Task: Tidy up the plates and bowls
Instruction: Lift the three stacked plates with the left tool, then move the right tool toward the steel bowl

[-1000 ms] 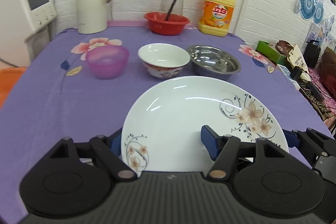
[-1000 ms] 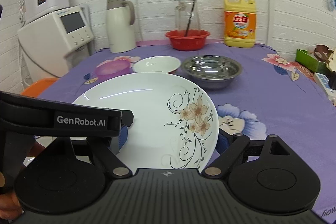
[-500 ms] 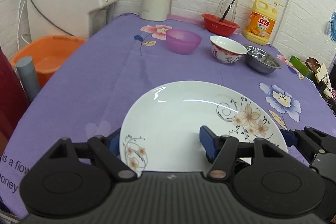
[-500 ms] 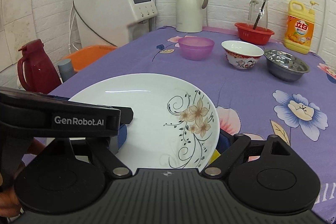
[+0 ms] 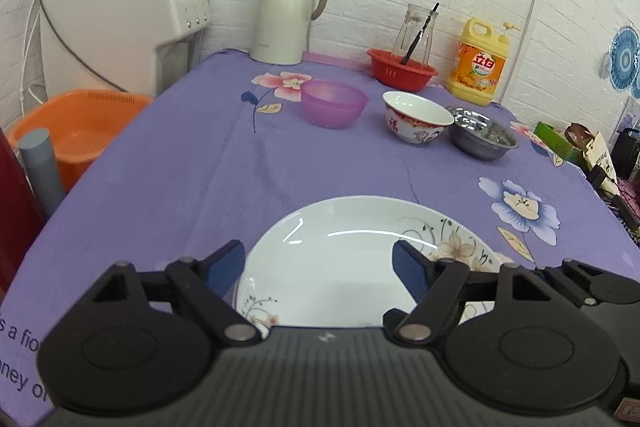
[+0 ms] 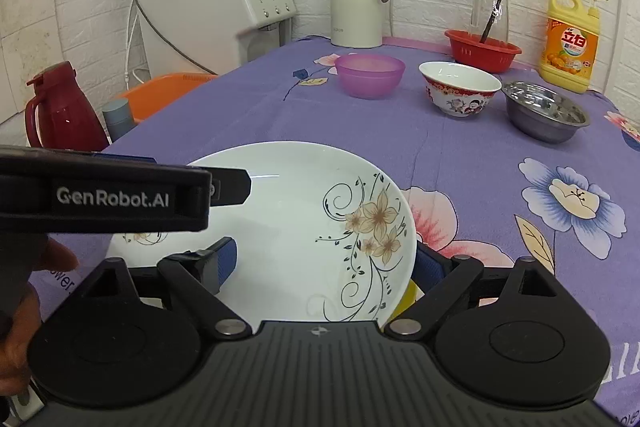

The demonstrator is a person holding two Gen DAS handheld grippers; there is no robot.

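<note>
Right wrist: white plate point(image 6: 288, 227), tan flowers, black vine scrolls on rim.

Open purple cloth point(image 5: 248, 163) stretches at twelve o'clock; purple bowl point(image 5: 334, 103), patterned bowl point(image 5: 416, 117) and steel bowl point(image 5: 482, 137) block beyond.

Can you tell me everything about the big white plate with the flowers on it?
The white plate is round, shallow and glossy, like glazed ceramic, with tan flowers and black curly vines on two sides of its rim. It looks empty and clean. It lies flat near the front edge of the purple tablecloth. The left gripper and the right gripper each have fingers on either side of its near rim.
</note>
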